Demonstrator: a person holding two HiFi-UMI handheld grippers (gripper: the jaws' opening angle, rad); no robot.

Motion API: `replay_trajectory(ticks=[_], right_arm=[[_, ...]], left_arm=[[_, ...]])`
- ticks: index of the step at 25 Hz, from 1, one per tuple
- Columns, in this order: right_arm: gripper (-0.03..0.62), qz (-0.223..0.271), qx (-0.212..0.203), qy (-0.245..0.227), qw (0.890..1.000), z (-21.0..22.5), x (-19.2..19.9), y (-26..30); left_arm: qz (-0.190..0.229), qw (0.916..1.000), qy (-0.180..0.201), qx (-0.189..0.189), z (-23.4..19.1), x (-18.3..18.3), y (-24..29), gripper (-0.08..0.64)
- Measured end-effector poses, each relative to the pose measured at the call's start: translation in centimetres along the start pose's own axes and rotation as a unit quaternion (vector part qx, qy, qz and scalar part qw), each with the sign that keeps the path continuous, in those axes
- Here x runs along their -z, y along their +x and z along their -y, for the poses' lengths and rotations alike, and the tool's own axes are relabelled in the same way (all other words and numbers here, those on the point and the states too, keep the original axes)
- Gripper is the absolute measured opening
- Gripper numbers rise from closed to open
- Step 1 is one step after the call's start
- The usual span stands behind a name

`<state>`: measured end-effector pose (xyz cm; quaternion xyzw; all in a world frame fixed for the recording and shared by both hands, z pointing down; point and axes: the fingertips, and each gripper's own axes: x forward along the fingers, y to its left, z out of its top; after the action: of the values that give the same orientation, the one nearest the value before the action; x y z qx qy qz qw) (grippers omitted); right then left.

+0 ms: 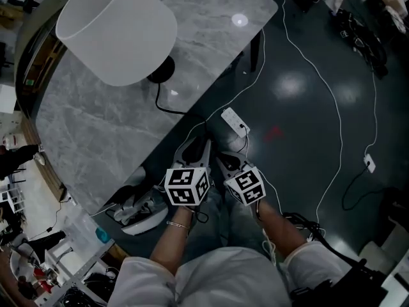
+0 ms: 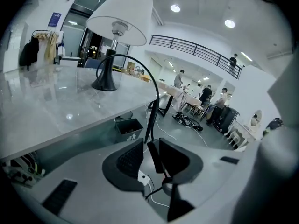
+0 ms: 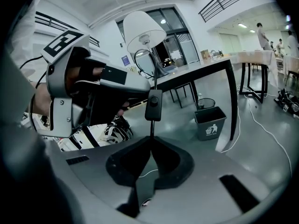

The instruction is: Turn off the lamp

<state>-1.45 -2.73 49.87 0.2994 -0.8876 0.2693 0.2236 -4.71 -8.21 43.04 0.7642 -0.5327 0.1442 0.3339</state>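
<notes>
Pinching the cord (image 3: 152, 127) in my right gripper (image 3: 151, 136), I have the inline switch (image 2: 155, 155) between my left gripper's (image 2: 148, 148) parted jaws, seemingly unpressed. Tugging could drag the lamp (image 1: 118, 31) across the table (image 1: 96, 126); squeezing off-centre would miss the button (image 3: 153, 100).

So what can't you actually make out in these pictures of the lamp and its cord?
1. The bulb: the white drum-shaped lampshade covers it in the head view, so whether it glows is unclear there.
2. The small black inline switch: its button is too small to read in the right gripper view. In the head view the left claw and right claw hide it.
3. The thin black cord: its lower end is lost beneath both claws in the head view.
</notes>
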Motion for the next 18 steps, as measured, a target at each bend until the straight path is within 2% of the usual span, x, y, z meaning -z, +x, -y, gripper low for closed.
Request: replay_trajectory(ticks=[3, 7, 9, 12, 18], right_arm=[[0.014, -0.009, 0.006, -0.003, 1.000, 0.6, -0.1, 0.4], [0.014, -0.028, 0.014, 0.003, 0.999, 1.7, 1.1, 2.2], [0.014, -0.041, 0.020, 0.009, 0.999, 2.5, 2.5, 3.6], [0.014, -0.053, 0.028, 0.024, 0.998, 3.6, 4.5, 5.9], [0.014, -0.073, 0.040, 0.031, 0.996, 5.1, 7.8, 11.0]], left_arm=[[0.003, 1.0000, -0.001, -0.005, -0.5, 0.1, -0.6, 0.097], [-0.007, 0.9994, 0.000, -0.034, -2.1, 1.3, -1.0, 0.095], [-0.018, 0.9987, -0.004, -0.047, -2.9, 2.7, -1.0, 0.094], [-0.034, 0.9972, -0.003, -0.066, -4.3, 4.9, -1.0, 0.026], [-0.057, 0.9958, -0.010, -0.071, -7.2, 9.5, 0.2, 0.009]])
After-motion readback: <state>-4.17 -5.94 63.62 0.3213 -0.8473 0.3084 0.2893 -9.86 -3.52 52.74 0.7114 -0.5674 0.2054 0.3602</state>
